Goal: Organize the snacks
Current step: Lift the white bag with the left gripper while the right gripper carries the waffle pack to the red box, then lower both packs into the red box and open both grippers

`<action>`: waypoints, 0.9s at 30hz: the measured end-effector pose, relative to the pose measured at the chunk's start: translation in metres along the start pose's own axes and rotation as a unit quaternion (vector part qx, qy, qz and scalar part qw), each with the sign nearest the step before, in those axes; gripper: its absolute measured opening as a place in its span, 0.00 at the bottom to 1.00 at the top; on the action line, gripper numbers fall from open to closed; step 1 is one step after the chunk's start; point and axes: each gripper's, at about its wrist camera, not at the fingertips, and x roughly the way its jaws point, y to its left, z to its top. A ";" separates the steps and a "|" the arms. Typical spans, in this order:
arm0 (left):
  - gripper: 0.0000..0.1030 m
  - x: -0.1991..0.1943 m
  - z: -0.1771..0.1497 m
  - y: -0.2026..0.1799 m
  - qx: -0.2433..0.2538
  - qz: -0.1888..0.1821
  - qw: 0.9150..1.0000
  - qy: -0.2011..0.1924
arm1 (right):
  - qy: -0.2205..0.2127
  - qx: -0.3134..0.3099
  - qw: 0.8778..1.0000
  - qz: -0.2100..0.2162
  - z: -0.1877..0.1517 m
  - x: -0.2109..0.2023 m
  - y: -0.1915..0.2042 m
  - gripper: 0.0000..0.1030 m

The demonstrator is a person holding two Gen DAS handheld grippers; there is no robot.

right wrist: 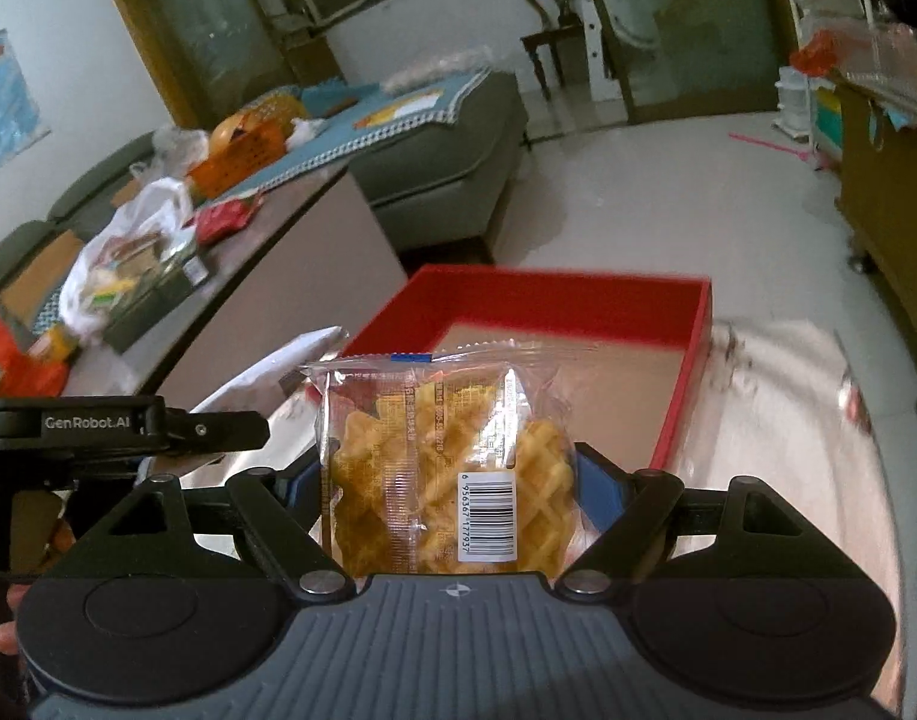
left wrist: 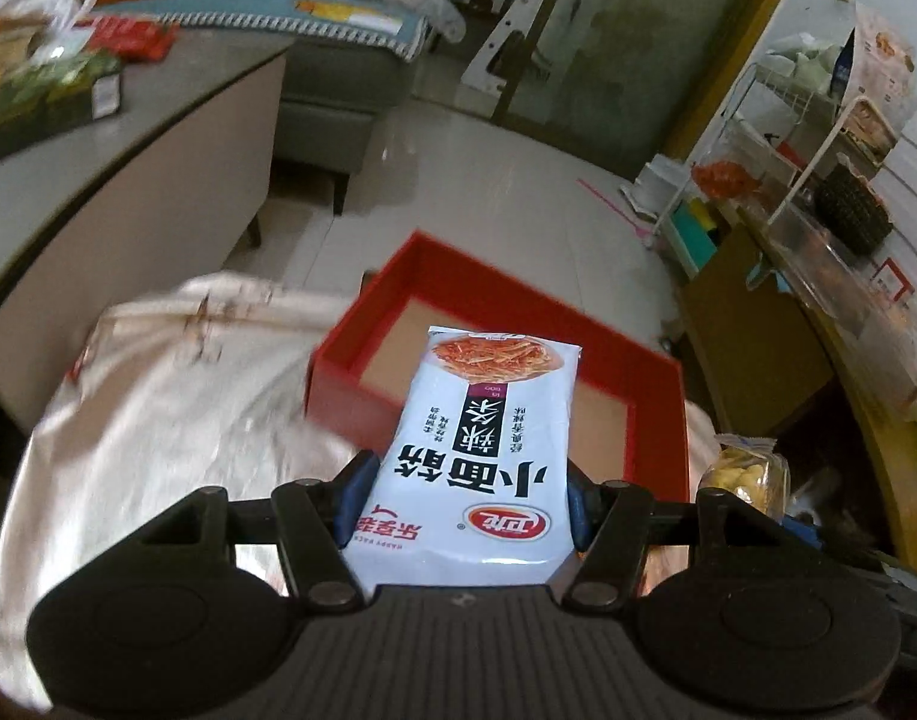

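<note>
My left gripper [left wrist: 467, 498] is shut on a white spicy-strip snack packet [left wrist: 482, 444] with black Chinese print, held over the near edge of a red box [left wrist: 350, 369] with a brown cardboard floor. My right gripper [right wrist: 446, 480] is shut on a clear waffle cookie packet [right wrist: 440, 462] with a barcode label, held just before the same red box [right wrist: 686, 384]. The waffle packet also shows in the left wrist view [left wrist: 743, 474] at the right. The left gripper body shows in the right wrist view [right wrist: 122, 426] at the left.
The red box sits on a shiny silver-white cloth [left wrist: 158, 408]. A grey table [right wrist: 266, 252] to the left holds bags, red packets and boxed snacks. A sofa [right wrist: 446, 156] stands behind. A wooden cabinet and wire rack [left wrist: 806, 138] stand at the right.
</note>
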 end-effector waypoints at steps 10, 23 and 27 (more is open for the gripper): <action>0.51 0.084 0.037 -0.011 0.028 0.039 0.999 -0.009 | -0.003 -0.021 0.999 -0.042 0.042 0.068 -0.021 0.83; 0.51 0.157 0.025 -0.004 0.079 0.101 0.992 -0.009 | 0.037 -0.031 0.996 -0.068 0.031 0.140 -0.033 0.83; 0.51 0.160 0.018 -0.008 0.120 0.121 0.985 -0.030 | 0.041 -0.045 0.995 -0.082 0.030 0.150 -0.031 0.83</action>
